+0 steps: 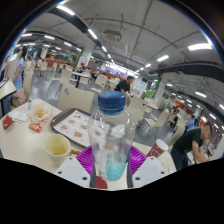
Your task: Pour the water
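Observation:
A clear plastic bottle (110,140) with a blue cap stands upright between my fingers, holding pale blue water in its lower part. My gripper (111,163) is shut on the bottle, with both purple pads (86,158) pressed against its sides. A yellow-green cup (56,148) sits on the light table (25,145) to the left of the bottle, just beyond my left finger. The bottle looks lifted a little off the table, but its base is hidden low between the fingers.
A tray (72,127) with food lies on the table behind the bottle. Small dishes (38,117) sit further left. A person in dark clothes (190,145) sits at the right. More tables, chairs and people fill the hall beyond.

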A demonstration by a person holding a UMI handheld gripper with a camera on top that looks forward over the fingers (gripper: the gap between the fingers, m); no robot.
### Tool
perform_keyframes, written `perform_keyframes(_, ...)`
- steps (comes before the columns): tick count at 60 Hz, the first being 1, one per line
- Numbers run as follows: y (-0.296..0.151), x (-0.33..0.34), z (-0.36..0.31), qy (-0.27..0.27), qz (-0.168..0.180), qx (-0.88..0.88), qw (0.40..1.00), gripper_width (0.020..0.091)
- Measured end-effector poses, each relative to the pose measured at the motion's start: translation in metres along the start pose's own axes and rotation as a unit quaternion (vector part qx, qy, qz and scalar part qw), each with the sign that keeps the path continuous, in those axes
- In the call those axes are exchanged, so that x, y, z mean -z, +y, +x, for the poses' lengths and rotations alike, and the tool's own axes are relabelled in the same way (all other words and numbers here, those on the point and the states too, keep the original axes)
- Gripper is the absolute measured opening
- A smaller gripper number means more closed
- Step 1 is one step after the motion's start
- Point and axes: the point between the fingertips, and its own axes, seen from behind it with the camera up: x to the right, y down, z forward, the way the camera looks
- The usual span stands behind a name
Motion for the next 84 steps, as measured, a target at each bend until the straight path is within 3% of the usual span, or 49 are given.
perform_keyframes(7,0.035,-0.011,-0.018,-0.050,-0.016,-0.071,0.996,0.0410)
perform_keyframes(23,0.105,-0.032,-0.037,-0.080,-0.056,-0.136,0.986,0.0425)
perform_keyframes(34,0.106,-0.029,-0.034,-0.083,-0.037,-0.162,0.983,0.0465)
perform_keyframes(42,0.111,-0.029,-0.036,-0.085,-0.056,-0.165,0.981,0.0582)
perform_keyframes(47,0.124,-0.024,-0.038,-0.089,-0.095,-0.169,0.977,0.0860)
perform_keyframes(50,0.128,-0.018,-0.036,-0.083,-0.107,-0.176,0.975,0.0829)
perform_keyframes(53,0.130,-0.005,-0.036,-0.076,-0.123,-0.178,0.973,0.0859)
perform_keyframes(68,0.123,0.095,-0.047,-0.033,-0.176,-0.158,0.971,0.0850)
perform_keyframes(84,0.102,0.186,-0.085,-0.023,-0.199,-0.164,0.966,0.0852)
